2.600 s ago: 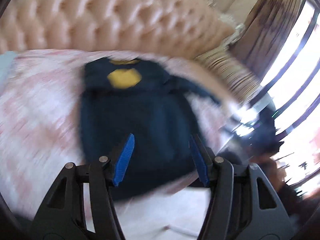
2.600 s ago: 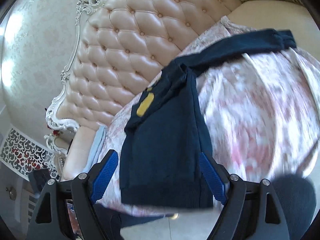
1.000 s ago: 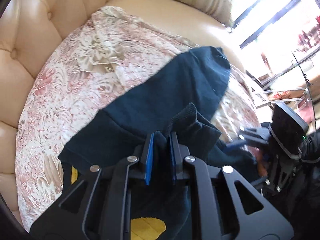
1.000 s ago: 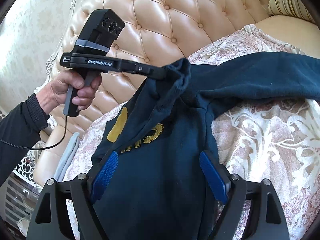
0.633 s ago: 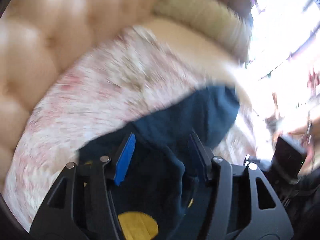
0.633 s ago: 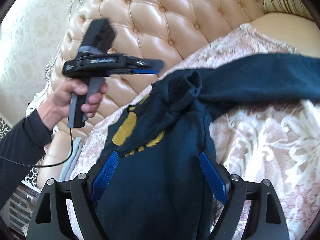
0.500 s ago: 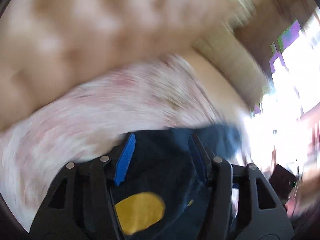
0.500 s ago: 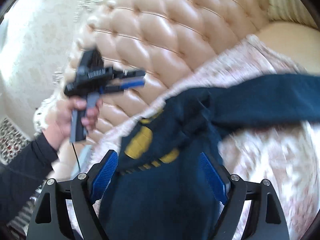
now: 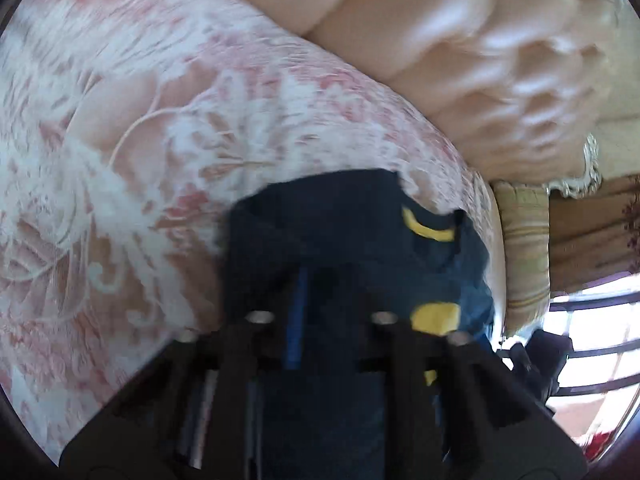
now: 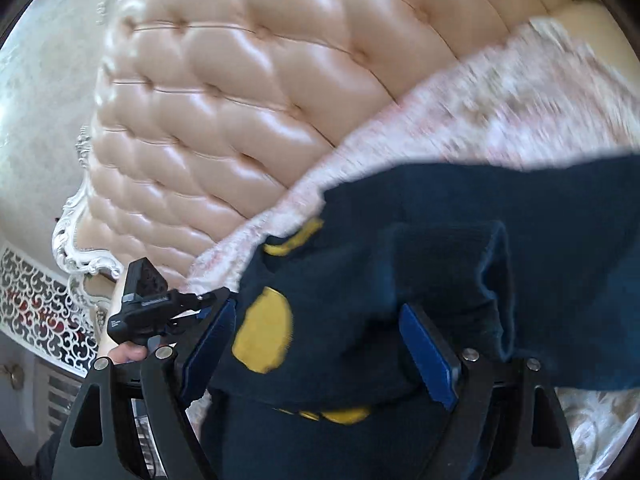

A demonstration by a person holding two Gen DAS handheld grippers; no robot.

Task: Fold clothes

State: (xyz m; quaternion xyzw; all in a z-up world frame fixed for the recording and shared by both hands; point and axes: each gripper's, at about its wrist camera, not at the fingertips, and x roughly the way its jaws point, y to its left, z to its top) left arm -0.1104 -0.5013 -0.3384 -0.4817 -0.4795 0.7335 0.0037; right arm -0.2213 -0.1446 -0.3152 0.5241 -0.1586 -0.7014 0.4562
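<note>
- The sweater point(image 10: 400, 300), navy with yellow print, lies on the floral cover point(image 9: 120, 120) of a tufted sofa point(image 10: 220, 100), bunched under and ahead of both grippers.
- The left gripper point(image 9: 316, 312) has its jaws drawn nearly together. The view is blurred, with dark knit all round the fingers; a fold seems nipped between them, but I can't be certain of it.
- From the right-hand view, the left gripper point(image 10: 216, 294) shows small at the sweater's left edge, held in a hand point(image 10: 124, 350).
- The right gripper point(image 10: 320, 344) stands wide open. Its blue pads point(image 10: 428, 354) straddle a heap of cloth without pressing on it; nothing is gripped.
- A sleeve point(image 10: 540, 208) runs away to the right of the right gripper, across the cover.
- Handling, as I judge it: soft, thick knit, light enough for one gripper, not fragile. It will sag and drape from any single hold and drag on the textured cover rather than slide.
- A ribbed cuff or hem point(image 10: 496, 292) curls up just ahead of the right gripper's right finger; ribbing is firmer and makes a surer bite than a loose fold.
- Best holds, I'd say: the shoulder seam or the hem corners, one gripper to each, so the cloth stays taut between them.
- Risk: pinching several layers at once, which would carry the crumple into the fold.
</note>
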